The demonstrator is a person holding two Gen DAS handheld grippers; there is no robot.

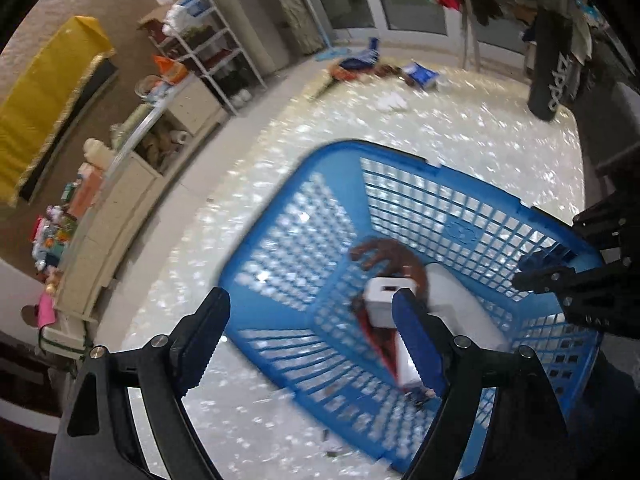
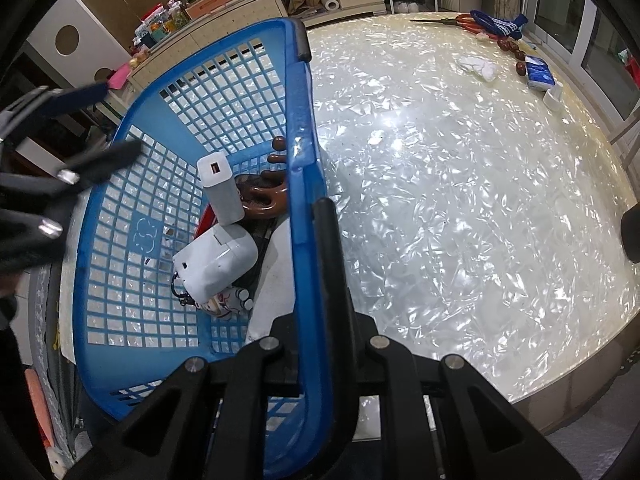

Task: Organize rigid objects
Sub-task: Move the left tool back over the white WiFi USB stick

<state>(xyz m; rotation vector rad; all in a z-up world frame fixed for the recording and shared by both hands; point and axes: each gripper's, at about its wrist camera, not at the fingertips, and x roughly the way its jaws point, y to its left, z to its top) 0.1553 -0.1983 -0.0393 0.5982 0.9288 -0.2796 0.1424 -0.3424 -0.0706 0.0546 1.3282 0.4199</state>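
A blue plastic basket (image 1: 452,204) (image 2: 188,80) sits on the pearly white table. Inside lie a white charger block (image 2: 219,188) (image 1: 384,304), a white earbud case (image 2: 216,262), a brown wooden comb (image 2: 264,196) (image 1: 390,258) and a small figure keychain (image 2: 224,302). My left gripper (image 1: 312,340) is open, hovering over the basket's near corner; it shows at the left of the right wrist view (image 2: 92,120). My right gripper (image 2: 308,264) is shut on the basket's rim; it shows at the right edge of the left wrist view (image 1: 560,276).
At the table's far end lie red scissors (image 2: 466,21), a blue sock (image 2: 500,26), dark red beads (image 2: 514,50), a white cloth (image 2: 478,66), a tissue pack (image 2: 540,74) and a white cup (image 2: 554,96). A black Zippo cylinder (image 1: 554,76) stands at the right. Cabinets and shelves (image 1: 132,168) line the wall.
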